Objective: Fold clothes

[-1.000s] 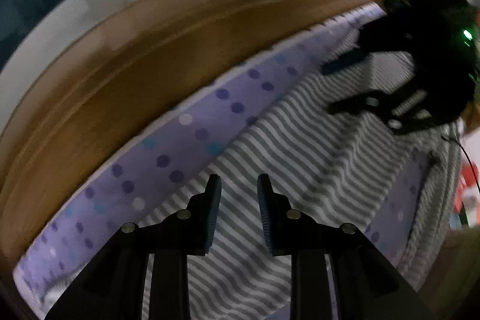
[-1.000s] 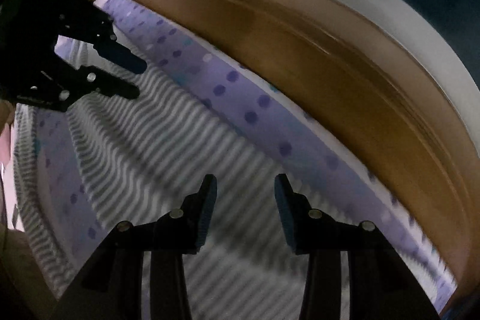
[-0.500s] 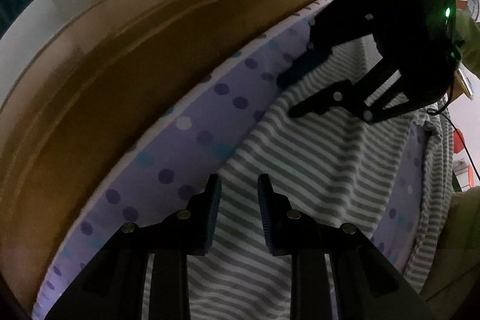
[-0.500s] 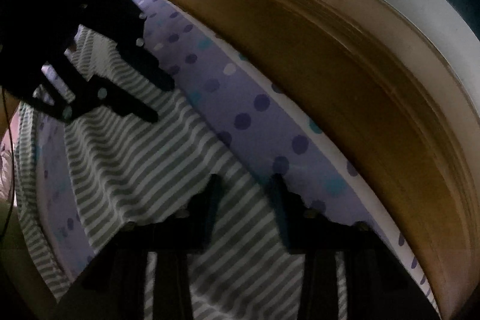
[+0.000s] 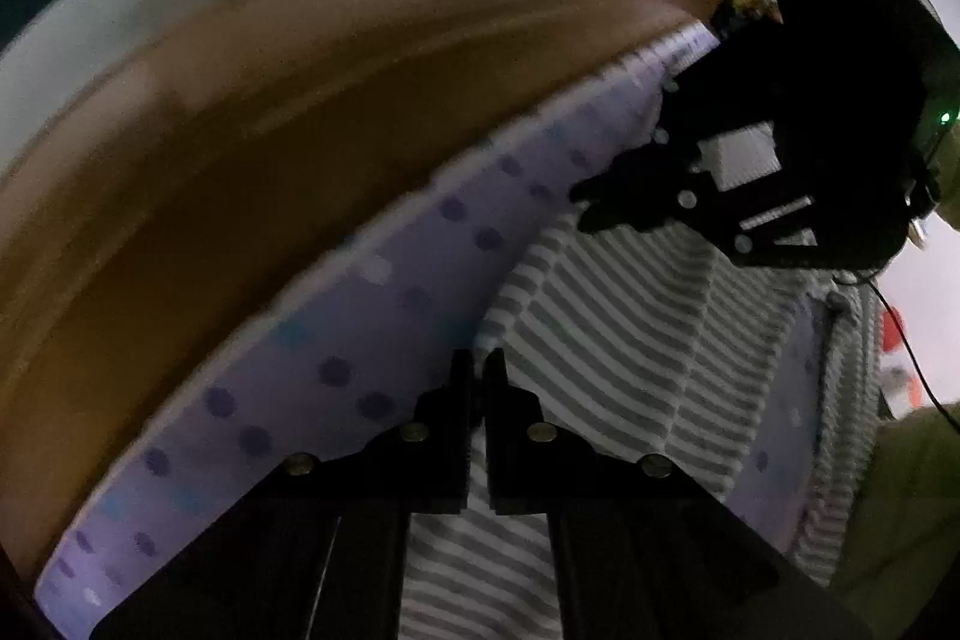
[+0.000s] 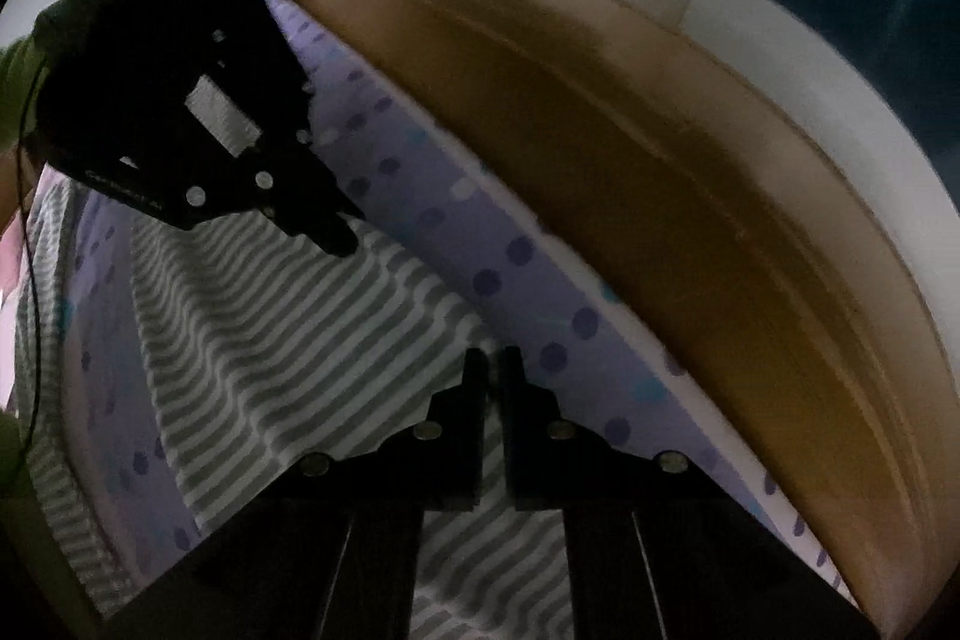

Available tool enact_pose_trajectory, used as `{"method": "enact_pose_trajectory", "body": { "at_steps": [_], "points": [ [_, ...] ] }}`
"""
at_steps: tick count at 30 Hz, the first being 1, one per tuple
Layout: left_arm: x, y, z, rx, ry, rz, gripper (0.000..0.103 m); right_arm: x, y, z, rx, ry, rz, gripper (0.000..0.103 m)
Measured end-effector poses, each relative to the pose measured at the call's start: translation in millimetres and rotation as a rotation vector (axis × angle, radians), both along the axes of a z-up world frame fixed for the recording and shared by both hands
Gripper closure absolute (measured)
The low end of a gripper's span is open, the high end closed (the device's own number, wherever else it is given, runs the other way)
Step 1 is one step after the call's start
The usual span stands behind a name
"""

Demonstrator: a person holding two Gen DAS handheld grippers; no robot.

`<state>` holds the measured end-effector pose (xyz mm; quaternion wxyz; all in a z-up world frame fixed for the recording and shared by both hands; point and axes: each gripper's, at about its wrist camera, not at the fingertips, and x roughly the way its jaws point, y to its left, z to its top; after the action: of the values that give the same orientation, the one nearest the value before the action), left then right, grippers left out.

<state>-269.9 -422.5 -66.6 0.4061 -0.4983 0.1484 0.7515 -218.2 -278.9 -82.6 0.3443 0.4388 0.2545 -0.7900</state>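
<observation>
Scene — grey-and-white striped garment (image 5: 630, 340) lay flat on a purple polka-dot sheet (image 5: 360, 340) | left gripper (image 5: 478, 370) pinched its far edge | right gripper (image 6: 493, 370) pinched likewise — probably paired grips readying a fold.

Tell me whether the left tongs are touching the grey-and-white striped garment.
Touching. In the left wrist view, the left tongs are closed on the far edge of the grey-and-white striped garment, with striped cloth pinched between the fingertips where it meets the purple dotted sheet.
</observation>
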Motion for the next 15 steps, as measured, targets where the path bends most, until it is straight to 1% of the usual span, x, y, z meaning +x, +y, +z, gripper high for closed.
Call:
{"method": "enact_pose_trajectory", "body": {
  "at_steps": [2, 4, 6, 8, 9, 11, 13, 14, 15],
  "points": [
    [-2.5, -0.8, 0.9, 0.001, 0.006, 0.02, 0.1, -2.9, 4.4, 2.5, -0.025, 0.008, -0.029, 0.099],
    [-6.2, 3.4, -1.9, -0.032, 0.032, 0.037, 0.1, -6.9, 5.6, -0.9, -0.022, 0.015, -0.049, 0.099],
    [-12.3, 7.7, -8.0, -0.059, 0.046, 0.073, 0.096, -11.8, 5.0, -8.7, -0.004, 0.018, -0.067, 0.099],
    [-15.6, 7.4, -11.2, -0.061, 0.057, 0.105, 0.091, -18.2, 4.2, -22.5, 0.02, 0.02, -0.095, 0.099],
    [-16.9, 6.4, -12.1, -0.058, 0.063, 0.121, 0.089, -19.7, 5.8, -25.4, 0.009, 0.021, -0.109, 0.099],
    [-19.2, 1.8, -10.9, -0.047, 0.068, 0.159, 0.079, -22.0, 11.5, -23.9, -0.011, 0.013, -0.138, 0.098],
    [-20.1, -7.3, -5.9, -0.046, 0.076, 0.206, 0.078, -24.7, 19.9, -21.5, -0.028, -0.006, -0.176, 0.09],
    [-18.9, -15.8, -1.3, -0.045, 0.085, 0.233, 0.078, -25.6, 25.0, -18.6, -0.029, -0.006, -0.201, 0.083],
    [-16.9, -24.6, 3.3, -0.045, 0.095, 0.259, 0.078, -25.6, 29.7, -14.6, -0.033, 0.0, -0.225, 0.08]
  ]
}}
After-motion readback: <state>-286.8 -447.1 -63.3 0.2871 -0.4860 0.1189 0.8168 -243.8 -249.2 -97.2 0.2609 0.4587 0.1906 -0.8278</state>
